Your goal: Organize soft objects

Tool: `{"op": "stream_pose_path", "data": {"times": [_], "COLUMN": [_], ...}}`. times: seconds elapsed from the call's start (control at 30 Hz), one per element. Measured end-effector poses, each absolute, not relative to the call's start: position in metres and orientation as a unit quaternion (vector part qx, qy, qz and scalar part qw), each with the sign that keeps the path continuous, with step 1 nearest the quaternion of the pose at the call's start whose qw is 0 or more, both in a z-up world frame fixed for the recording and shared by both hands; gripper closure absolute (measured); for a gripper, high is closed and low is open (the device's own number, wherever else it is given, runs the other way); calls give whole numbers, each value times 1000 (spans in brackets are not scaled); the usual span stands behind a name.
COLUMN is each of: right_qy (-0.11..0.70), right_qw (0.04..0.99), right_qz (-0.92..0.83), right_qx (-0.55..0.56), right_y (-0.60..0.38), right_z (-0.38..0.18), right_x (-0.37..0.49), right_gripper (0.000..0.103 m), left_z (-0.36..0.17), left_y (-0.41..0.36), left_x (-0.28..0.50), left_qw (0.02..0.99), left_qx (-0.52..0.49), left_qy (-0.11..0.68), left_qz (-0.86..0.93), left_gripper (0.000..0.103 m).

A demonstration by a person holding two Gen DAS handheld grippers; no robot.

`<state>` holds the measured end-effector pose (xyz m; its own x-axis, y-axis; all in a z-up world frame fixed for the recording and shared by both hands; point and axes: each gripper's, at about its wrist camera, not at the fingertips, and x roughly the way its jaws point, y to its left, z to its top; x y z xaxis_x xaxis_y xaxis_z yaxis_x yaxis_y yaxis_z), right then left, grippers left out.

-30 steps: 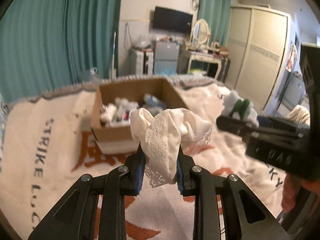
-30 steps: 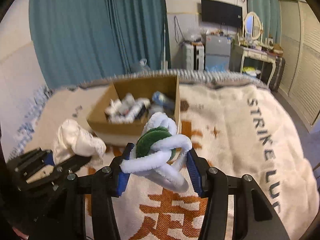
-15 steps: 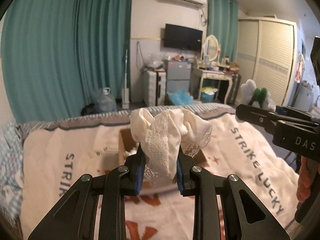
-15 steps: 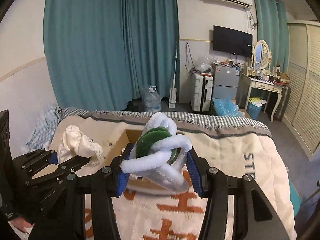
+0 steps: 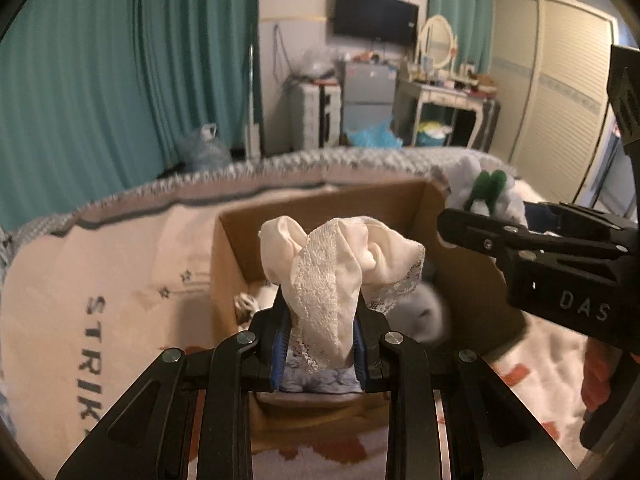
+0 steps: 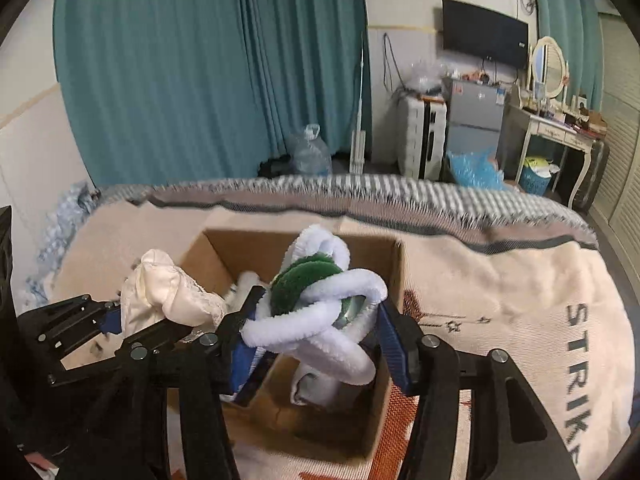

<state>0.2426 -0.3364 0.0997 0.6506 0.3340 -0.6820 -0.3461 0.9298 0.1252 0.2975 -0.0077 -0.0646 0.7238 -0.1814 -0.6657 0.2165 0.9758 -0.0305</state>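
Note:
My left gripper [image 5: 320, 344] is shut on a cream lace-trimmed cloth [image 5: 336, 276] and holds it over the open cardboard box [image 5: 232, 264]. The cloth also shows in the right wrist view [image 6: 164, 292]. My right gripper [image 6: 316, 336] is shut on a white and green fluffy soft toy [image 6: 320, 304] above the same box [image 6: 392, 280]. The toy shows at the right in the left wrist view [image 5: 486, 192]. Several soft items lie inside the box, mostly hidden by the grippers.
The box sits on a bed covered by a cream blanket [image 6: 500, 292] with dark lettering and orange marks. Beyond the bed are teal curtains [image 6: 208, 64], a water jug [image 6: 310, 152], a small fridge [image 6: 474, 120] and a dressing table [image 6: 556, 128].
Both grippers have come down and forward from a raised position, and now hang directly over the box. Each keeps its hold on its soft item.

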Motion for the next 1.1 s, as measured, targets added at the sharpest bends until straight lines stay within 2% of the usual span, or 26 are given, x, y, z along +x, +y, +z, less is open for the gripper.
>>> {"op": "stream_pose_path", "data": {"times": [0.13, 0.27, 0.33, 0.4, 0.43, 0.6, 0.97, 1.1], "right_qy": [379, 379, 381, 382, 379, 355, 247, 200], "right_qw": [909, 910, 910, 910, 911, 922, 958, 969], "right_qz": [173, 167, 164, 162, 161, 153, 146, 146], "right_qx": [-23, -16, -12, -7, -8, -8, -22, -26], "right_y": [-332, -334, -334, -336, -338, -352, -391, -403], "right_z": [77, 72, 74, 81, 87, 141, 333, 380], "right_x": [251, 255, 256, 253, 249, 220, 81, 21], "right_gripper": [37, 24, 24, 24, 24, 24, 24, 23], "left_z": [-87, -94, -96, -87, -80, -33, 151, 199], "left_y": [-6, -18, -18, -14, -12, -7, 4, 9], "left_x": [307, 301, 299, 295, 291, 270, 137, 78], "left_qw": [921, 927, 924, 926, 928, 935, 977, 989], "left_qx": [11, 59, 64, 47, 40, 26, 30, 29], "left_qy": [372, 360, 368, 364, 360, 346, 202, 138], "left_qz": [-116, -87, -87, -90, -83, -76, -67, -52], "left_gripper": [78, 71, 44, 27, 23, 23, 23, 12]}}
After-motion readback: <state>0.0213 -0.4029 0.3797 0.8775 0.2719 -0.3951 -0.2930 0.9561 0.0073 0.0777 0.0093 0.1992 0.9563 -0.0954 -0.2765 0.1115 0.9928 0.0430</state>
